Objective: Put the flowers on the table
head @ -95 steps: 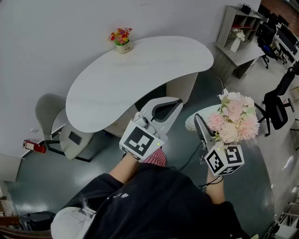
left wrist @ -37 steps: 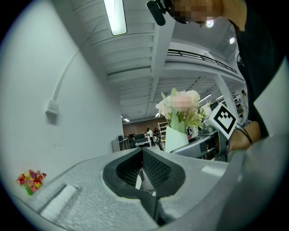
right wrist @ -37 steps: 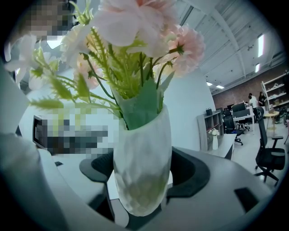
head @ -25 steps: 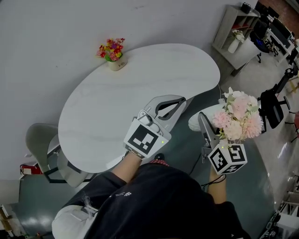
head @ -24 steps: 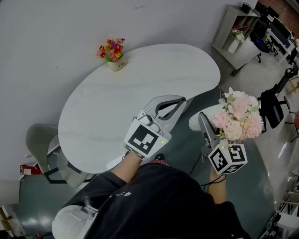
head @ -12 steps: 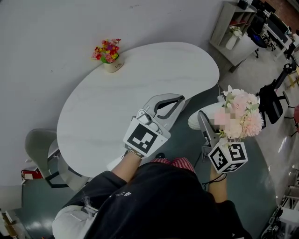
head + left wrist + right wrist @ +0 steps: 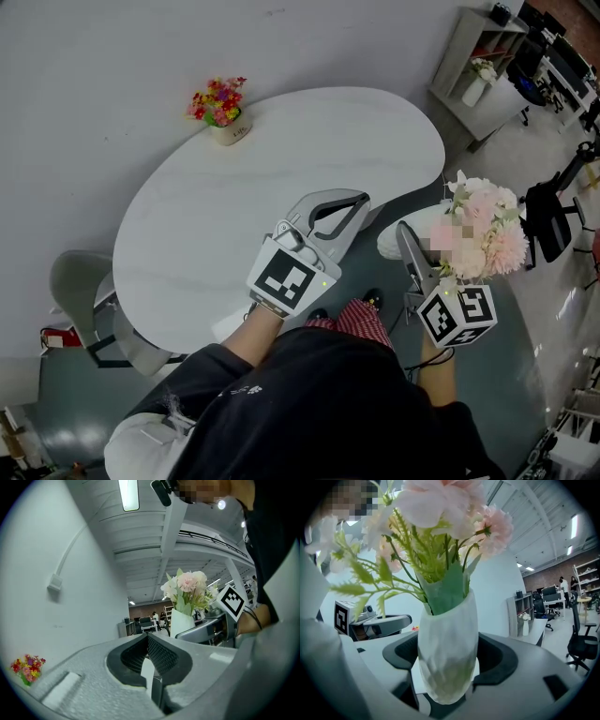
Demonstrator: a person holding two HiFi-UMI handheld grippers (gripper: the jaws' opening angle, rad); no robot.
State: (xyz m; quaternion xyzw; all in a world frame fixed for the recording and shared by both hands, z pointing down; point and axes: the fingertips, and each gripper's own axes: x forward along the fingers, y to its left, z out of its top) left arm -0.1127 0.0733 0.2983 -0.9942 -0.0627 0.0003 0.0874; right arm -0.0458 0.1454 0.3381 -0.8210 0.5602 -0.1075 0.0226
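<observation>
Pink and white flowers stand in a white vase. My right gripper is shut on the vase, with one jaw on each side of its lower body. In the head view the right gripper hangs off the right of the white bean-shaped table, above the floor. My left gripper is shut and empty, its tips over the table's near edge. In the left gripper view its jaws meet, and the bouquet shows beyond them.
A small pot of colourful flowers sits at the table's far left edge by the wall. A grey chair stands at the table's left end. A low white round stand is under the vase. A shelf unit and a black office chair are at the right.
Since the earliest frame the table has drawn closer under the grippers. Over the last second both grippers keep their pose, and a shoe has come into view below the left gripper.
</observation>
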